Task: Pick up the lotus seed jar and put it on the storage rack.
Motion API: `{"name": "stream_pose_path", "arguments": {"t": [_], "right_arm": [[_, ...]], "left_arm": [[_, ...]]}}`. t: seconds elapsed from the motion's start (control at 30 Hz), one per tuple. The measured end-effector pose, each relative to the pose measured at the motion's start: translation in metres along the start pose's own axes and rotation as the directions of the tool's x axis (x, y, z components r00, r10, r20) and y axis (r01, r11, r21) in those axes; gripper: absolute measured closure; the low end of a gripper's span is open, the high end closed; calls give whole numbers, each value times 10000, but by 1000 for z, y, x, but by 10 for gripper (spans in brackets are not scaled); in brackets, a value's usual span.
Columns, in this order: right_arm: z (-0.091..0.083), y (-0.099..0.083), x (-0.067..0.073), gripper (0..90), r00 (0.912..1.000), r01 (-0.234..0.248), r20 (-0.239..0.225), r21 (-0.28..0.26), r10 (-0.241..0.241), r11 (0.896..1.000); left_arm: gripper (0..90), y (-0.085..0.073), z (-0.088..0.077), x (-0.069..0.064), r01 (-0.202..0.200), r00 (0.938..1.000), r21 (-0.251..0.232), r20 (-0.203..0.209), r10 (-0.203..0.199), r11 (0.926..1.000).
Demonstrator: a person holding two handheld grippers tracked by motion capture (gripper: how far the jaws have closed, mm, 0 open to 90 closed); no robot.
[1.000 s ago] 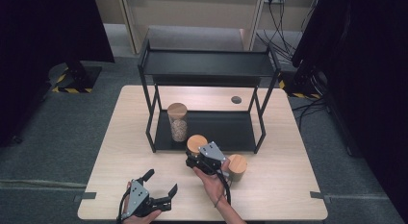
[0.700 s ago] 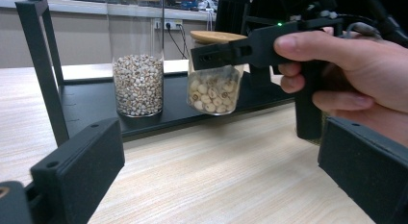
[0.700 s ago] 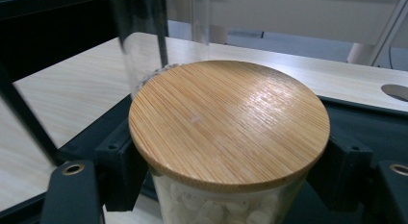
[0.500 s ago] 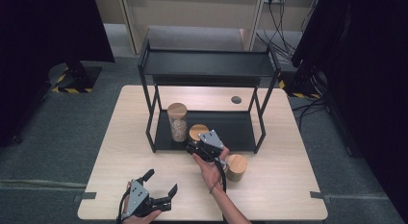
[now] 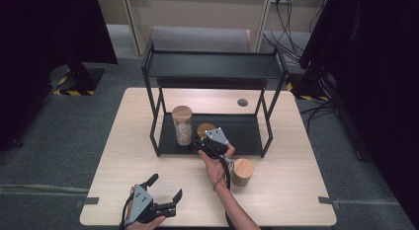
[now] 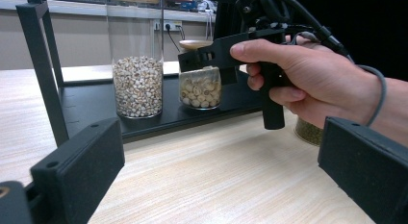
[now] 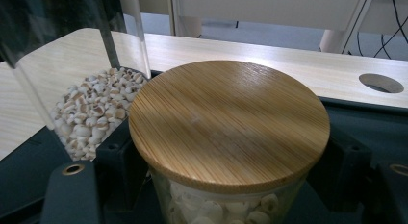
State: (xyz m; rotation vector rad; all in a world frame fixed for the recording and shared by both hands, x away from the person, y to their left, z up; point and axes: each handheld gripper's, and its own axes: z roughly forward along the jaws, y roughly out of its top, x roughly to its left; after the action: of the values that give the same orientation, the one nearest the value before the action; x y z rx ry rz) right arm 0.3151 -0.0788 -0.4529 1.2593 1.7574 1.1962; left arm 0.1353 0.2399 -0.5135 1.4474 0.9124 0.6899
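My right gripper (image 5: 206,139) is shut on a short glass jar (image 7: 228,123) with a bamboo lid, full of pale round seeds. Its black fingers (image 7: 118,156) clamp the glass on both sides under the lid. The short jar (image 5: 205,129) sits over the lower shelf (image 5: 242,134) of a black metal rack, just right of a tall glass jar (image 5: 182,124) of small grains. In the left gripper view the short jar's (image 6: 199,87) base looks level with the shelf. My left gripper (image 5: 166,185) stands open near the table's front edge, with nothing between its jaws.
A third jar (image 5: 242,171) with a bamboo lid stands on the table to the right of my right hand, in front of the rack. The rack's top shelf (image 5: 212,67) overhangs the lower one. A round cable hole (image 5: 242,102) lies in the tabletop behind the rack.
My right gripper has carried the short jar away from me, from the table in front of the rack onto the lower shelf beside the tall jar. The left gripper has stayed put.
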Motion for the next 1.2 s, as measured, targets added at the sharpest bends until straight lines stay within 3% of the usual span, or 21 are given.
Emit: {"name": "stream_pose_path", "arguments": {"t": [0.43, 0.73, 0.9, 1.2], "right_arm": [[13, 6, -1, 256, 9996, -275, 7, 94, 275, 9996], [16, 3, 0, 254, 9999, -129, 37, 186, 128, 9997], [11, 3, 4, 149, 9997, -97, 212, 28, 96, 9999], [-9, 10, 10, 39, 9993, -376, 82, -82, 377, 9993]], "left_arm": [[16, 0, 0, 0, -21, 10000, 4, 28, 21, 10000], [16, 0, 0, 0, -34, 10000, 3, 39, 34, 10000], [16, 0, 0, 0, -35, 10000, 0, 31, 35, 10000], [16, 0, 0, 0, -10, 10000, -1, 14, 10, 10000]]}}
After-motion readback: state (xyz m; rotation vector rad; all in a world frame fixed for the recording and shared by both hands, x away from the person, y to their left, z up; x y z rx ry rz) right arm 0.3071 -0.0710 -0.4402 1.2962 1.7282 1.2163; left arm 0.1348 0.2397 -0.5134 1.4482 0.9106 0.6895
